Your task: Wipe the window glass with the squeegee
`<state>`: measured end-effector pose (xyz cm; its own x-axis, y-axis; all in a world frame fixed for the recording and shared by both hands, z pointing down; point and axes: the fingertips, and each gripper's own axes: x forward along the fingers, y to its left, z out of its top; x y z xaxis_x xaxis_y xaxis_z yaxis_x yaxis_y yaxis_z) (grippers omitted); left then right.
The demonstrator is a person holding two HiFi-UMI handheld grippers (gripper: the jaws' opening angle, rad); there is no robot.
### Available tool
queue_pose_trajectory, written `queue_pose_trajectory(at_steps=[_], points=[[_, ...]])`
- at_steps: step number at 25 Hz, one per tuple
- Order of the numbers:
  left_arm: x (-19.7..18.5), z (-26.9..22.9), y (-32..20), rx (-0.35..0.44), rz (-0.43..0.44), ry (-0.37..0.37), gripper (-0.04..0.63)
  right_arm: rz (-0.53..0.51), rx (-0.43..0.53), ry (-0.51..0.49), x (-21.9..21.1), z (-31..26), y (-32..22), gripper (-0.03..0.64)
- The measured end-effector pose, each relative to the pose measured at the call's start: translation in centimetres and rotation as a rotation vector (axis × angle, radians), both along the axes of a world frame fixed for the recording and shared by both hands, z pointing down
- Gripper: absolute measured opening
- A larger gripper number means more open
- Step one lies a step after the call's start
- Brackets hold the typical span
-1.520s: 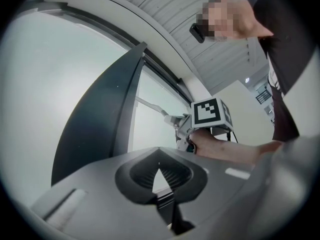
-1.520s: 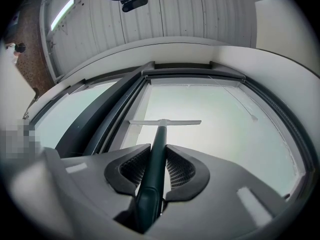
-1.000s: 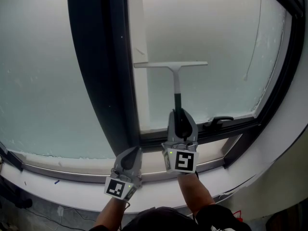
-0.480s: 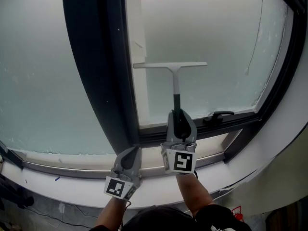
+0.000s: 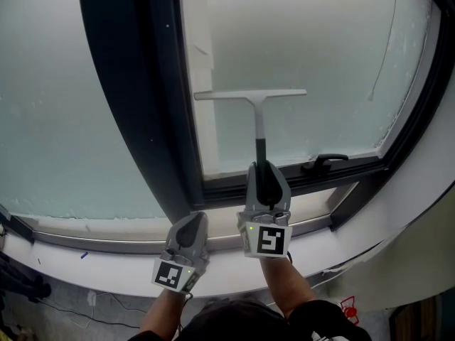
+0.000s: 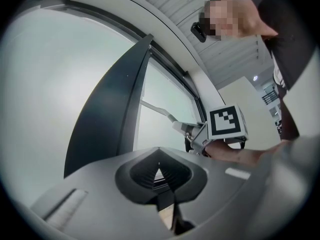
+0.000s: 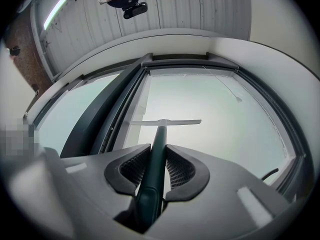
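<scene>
Squeegee [image 5: 257, 99] T-shaped, pale blade against frosted glass [image 5: 320, 55], right tongs [image 5: 267, 170] clenched on its dark handle; left tongs [image 5: 193, 221] closed, empty

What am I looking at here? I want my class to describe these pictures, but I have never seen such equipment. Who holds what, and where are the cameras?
There is no robot: a person holds a claw tool in each hand. One picture comes from a camera on the person's head, looking down; the other two come from cameras riding on each claw. The right claw is shut on the dark handle of a squeegee, whose blade sits level before the frosted window glass. The left claw is shut and empty, by the window sill.
</scene>
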<state>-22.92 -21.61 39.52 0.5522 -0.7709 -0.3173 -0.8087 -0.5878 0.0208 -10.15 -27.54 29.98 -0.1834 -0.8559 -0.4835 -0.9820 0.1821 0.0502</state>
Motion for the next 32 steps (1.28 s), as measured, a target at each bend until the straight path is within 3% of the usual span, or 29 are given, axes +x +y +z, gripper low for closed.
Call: queue_pose_trajectory(at_steps=[32], points=[[0.8,3.0,1.0,-0.092,0.006,-0.014,-0.002,-0.005,-0.082,0.017,0.0,4.9,1.1,0.095]])
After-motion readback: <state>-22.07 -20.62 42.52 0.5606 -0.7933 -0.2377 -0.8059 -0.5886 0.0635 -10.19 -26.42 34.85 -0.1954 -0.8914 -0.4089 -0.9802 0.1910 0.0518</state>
